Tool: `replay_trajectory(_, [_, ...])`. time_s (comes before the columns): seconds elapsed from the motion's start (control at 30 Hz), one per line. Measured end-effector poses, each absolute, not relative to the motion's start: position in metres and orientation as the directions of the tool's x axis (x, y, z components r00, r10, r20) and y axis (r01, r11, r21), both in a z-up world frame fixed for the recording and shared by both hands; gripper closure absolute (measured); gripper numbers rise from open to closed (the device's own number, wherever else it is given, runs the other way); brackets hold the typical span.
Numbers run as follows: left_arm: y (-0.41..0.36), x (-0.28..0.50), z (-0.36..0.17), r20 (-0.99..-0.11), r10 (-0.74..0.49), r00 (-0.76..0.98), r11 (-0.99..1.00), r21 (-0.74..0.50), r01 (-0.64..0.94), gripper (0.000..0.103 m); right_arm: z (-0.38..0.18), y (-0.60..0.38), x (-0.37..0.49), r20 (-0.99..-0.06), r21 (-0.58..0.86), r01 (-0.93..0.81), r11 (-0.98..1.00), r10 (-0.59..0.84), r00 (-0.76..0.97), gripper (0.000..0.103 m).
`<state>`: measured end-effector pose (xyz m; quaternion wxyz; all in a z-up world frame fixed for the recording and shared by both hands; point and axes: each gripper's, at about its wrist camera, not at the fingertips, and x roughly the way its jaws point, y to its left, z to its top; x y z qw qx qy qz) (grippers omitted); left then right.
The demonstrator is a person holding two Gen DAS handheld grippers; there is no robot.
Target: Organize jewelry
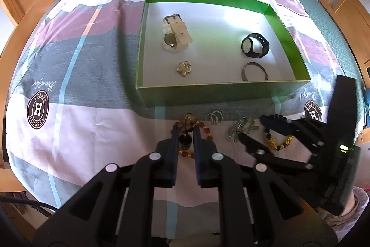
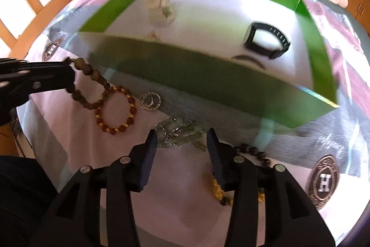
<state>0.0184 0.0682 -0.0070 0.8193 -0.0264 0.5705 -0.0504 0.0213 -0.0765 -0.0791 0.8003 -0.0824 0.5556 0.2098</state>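
Left wrist view shows our left gripper (image 1: 186,131) low over the bedspread (image 1: 76,131), its jaws drawn in around the brown bead bracelet (image 2: 90,87), which the right wrist view shows pinched at one end of its loop. That loop overlaps an amber bead bracelet (image 2: 120,110), so we judge a straight lift may drag the second strand along.

Our right gripper (image 2: 182,138) stands released, jaws wide, straddling the green crystal piece (image 2: 180,133) just in front of the green box (image 1: 222,92). A silver ring charm (image 2: 150,101) lies between the two bracelets and the crystals, and a black and gold bead bracelet (image 1: 277,138) rests beside the right jaw.

We expect the beads to be light, hard and slick, strung on a limp cord that sags once raised; gripping across one bead or the cord between beads seems safest. The crystal piece looks loose and tangled, likely brittle at its links, so we would close on its bunched middle.

Inside the box already sit a white watch (image 1: 175,35), a black watch (image 1: 254,44), a gold flower brooch (image 1: 183,68) and a grey bangle (image 1: 254,71).
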Motion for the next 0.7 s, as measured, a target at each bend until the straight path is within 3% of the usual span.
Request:
replay_trajectory(0.13, [0.067,0.018,-0.009,-0.934,-0.111,0.339,0.994,-0.097,0.058,0.091,-0.082,-0.073,0.023,-0.919,0.118,-0.43,0.895,0.263,0.295,0.06])
replay_trajectory(0.37, [0.069,0.017,-0.005,-0.929,-0.118,0.35,0.993,-0.105,0.056,0.091,-0.072,-0.061,0.013,-0.914,0.097,-0.48,0.872,0.269,0.304,0.096])
replay_trajectory(0.7, [0.062,0.007,0.01,-0.915,-0.131,0.382,0.991,-0.107,0.084,0.091,-0.031,-0.077,0.005,-0.869,0.108,-0.451,0.886,0.304,0.39,0.097])
